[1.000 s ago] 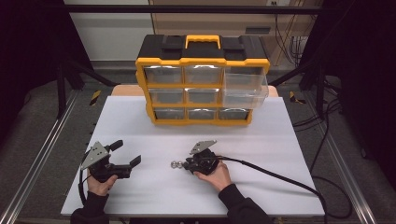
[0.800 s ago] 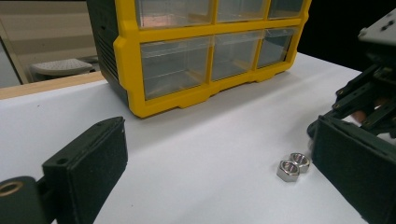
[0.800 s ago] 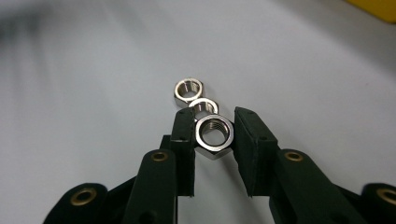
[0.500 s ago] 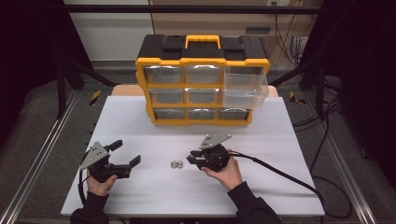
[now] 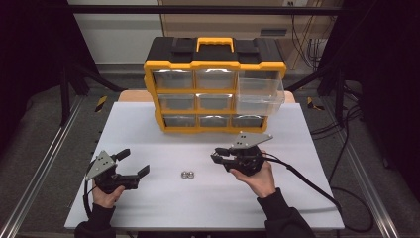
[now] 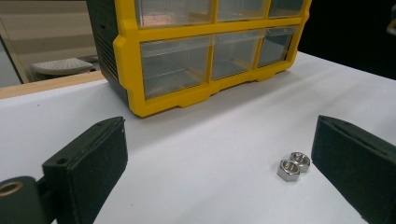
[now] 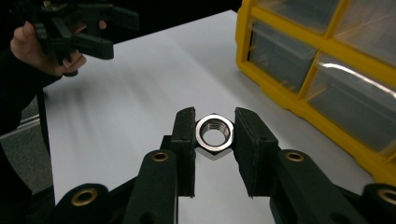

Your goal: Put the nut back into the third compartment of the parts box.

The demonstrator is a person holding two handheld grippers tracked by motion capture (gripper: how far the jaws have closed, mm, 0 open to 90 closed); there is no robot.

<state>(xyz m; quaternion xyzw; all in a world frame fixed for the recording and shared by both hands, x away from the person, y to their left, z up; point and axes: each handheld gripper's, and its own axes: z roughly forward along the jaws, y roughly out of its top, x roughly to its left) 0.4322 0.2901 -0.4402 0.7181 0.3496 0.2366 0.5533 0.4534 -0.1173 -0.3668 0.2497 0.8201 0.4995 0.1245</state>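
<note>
Cabinet (image 5: pixel 214 84) stood at the table's (image 5: pixel 307 198) far edge, its upper-right drawer (image 5: pixel 259 95) pulled out. Your right gripper (image 7: pixel 214 135) pinched a nut (image 7: pixel 214 134) between its pads, raised off the table near the cabinet's front. Your left gripper (image 5: pixel 134 162) sat with jaws spread wide, holding nothing. Two nuts (image 5: pixel 186 174) lay touching between both grippers, bare white table all round.

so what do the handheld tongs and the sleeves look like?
Both tongs, left and right, are black with flat rectangular pads, brass-coloured pivot rivets and a grey three-cornered top plate. A black cable trails from the right one. Sleeves are dark, long.
</note>
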